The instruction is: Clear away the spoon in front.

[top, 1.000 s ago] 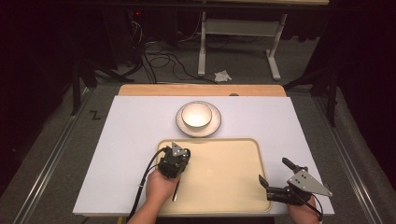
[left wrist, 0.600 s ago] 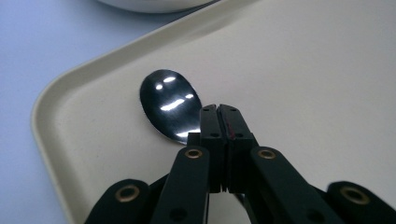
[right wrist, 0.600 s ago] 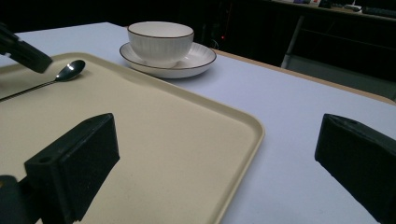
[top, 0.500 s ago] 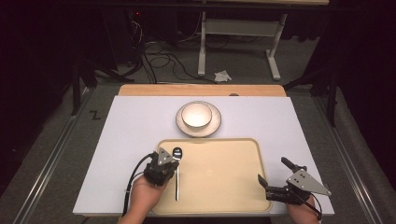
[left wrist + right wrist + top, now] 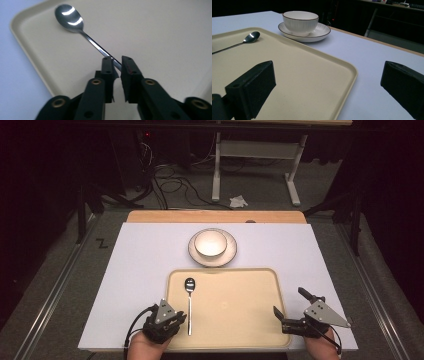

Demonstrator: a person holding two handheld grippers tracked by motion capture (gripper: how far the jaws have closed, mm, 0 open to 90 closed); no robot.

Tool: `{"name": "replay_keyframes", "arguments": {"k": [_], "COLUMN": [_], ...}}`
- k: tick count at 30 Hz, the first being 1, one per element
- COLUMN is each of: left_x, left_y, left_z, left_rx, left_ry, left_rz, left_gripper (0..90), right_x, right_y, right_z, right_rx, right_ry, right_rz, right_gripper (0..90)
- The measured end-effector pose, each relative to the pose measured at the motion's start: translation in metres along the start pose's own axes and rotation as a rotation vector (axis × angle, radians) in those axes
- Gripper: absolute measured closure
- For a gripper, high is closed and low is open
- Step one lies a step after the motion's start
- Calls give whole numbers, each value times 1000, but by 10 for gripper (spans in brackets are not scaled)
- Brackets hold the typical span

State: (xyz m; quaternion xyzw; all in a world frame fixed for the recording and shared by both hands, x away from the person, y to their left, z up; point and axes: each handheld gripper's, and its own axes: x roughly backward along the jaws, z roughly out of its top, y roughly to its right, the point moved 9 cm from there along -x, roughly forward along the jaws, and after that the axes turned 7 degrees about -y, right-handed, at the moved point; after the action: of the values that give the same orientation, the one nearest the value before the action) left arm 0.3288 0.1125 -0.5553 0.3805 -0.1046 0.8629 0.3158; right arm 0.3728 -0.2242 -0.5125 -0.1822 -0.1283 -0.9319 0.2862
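A cream tray [image 5: 250, 320] sits at the near edge of the white table [image 5: 140, 260], and a metal spoon [image 5: 189, 300] lies on its left part, bowl end pointing away from the person. The left gripper [image 5: 172, 320] is down at the tray's near left corner; from its own view the jaws stand just slightly apart with the spoon's handle [image 5: 110, 56] running between them, though I cannot tell whether they actually press it. The right gripper [image 5: 292, 312] hovers at the tray's right edge, jaws spread wide and holding nothing. Beyond the tray, a white bowl [image 5: 210, 243] rests on a saucer [image 5: 229, 254].
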Motion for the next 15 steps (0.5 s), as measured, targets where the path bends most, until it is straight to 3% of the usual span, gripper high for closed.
{"name": "replay_keyframes", "arguments": {"k": [4,8,13,15], "left_x": [12,22,26,31], "left_y": [-12,-28,-51,-61], "left_z": [10,15,10,8], "left_rx": [12,4,45,66], "left_ry": [110,179,167,176], "left_rz": [17,54,93,104], "left_gripper": [511,303,12,1], "right_x": [0,1,1,2], "right_y": [0,2,3,4], "right_z": [-1,-1,-1,0], "right_rx": [-16,-10,-23,-19], "right_ry": [-7,-4,-7,-2], "right_rz": [0,-5,-11,-16], "right_gripper": [5,5,4,5]}}
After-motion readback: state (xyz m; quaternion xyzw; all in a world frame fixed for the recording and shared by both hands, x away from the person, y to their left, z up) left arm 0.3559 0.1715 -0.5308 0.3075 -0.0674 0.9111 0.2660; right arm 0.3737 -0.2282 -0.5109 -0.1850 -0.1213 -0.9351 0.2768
